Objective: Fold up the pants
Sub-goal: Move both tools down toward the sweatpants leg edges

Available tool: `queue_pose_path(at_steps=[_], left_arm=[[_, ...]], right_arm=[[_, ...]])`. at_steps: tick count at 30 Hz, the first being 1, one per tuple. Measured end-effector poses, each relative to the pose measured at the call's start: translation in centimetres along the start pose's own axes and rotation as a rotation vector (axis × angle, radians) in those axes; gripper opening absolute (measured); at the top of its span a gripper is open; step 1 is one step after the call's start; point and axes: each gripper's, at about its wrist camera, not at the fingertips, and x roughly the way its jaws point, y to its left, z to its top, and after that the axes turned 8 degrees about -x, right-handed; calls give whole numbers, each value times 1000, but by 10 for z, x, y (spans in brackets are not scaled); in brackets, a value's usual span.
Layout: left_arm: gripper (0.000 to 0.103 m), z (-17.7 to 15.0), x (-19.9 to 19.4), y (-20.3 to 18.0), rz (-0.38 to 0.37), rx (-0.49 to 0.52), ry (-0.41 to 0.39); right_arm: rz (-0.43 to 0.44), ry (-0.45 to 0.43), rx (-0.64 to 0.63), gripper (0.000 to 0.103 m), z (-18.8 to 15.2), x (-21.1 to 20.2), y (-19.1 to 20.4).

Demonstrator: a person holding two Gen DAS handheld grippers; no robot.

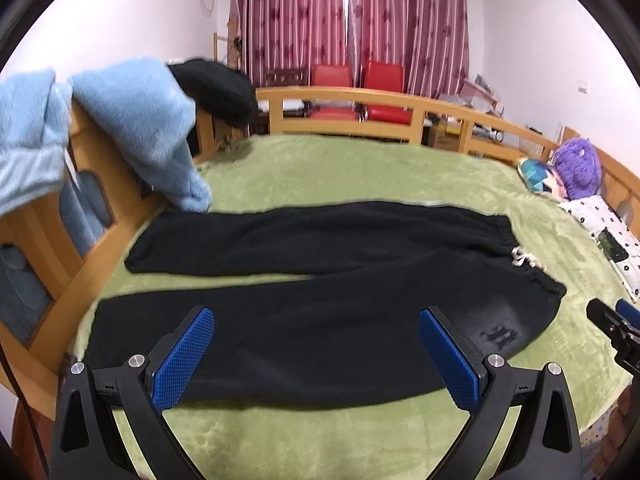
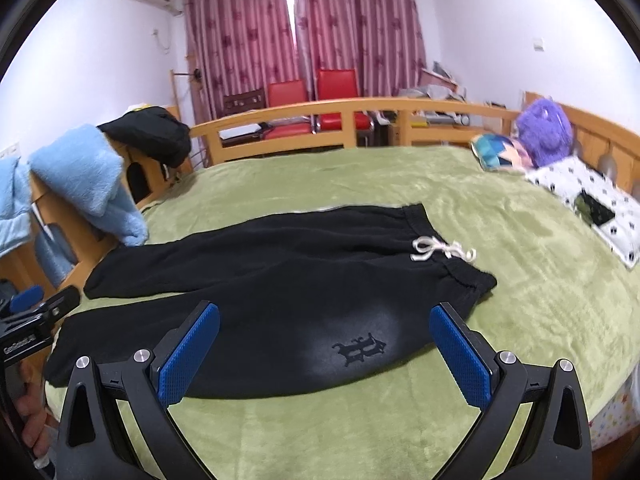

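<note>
Black pants (image 1: 320, 280) lie flat on the green bedspread (image 1: 320, 168), legs spread to the left, waistband with a white drawstring (image 1: 522, 260) at the right. In the right wrist view the pants (image 2: 280, 280) show a dark logo (image 2: 360, 350) near the hip and the drawstring (image 2: 440, 250). My left gripper (image 1: 316, 320) is open and empty above the near leg. My right gripper (image 2: 324, 316) is open and empty above the hip area. The right gripper shows at the right edge of the left wrist view (image 1: 616, 328); the left gripper shows at the left edge of the right wrist view (image 2: 40, 308).
A wooden bed rail (image 1: 360, 108) runs round the far side. A light blue fleece (image 1: 132, 128) and a black garment (image 1: 216, 88) hang over the left footboard. A purple plush (image 1: 578, 168) and a spotted pillow (image 1: 608, 232) lie at the right. Red chairs (image 1: 360, 92) stand behind.
</note>
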Motion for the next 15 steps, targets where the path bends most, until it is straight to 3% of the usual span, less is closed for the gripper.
queue_pose_path(at_steps=[5,9,15], left_arm=[[102,-25,39,16,43,29,96],[102,-45,72,27,73,35,198],[101,-65,100,49,74,-10,264]], right_arm=[[11,197,9,103,-30,57,-19],[-15,286,11,102,-54,91,-29],[-5,413,33,91,-81,135,-39]])
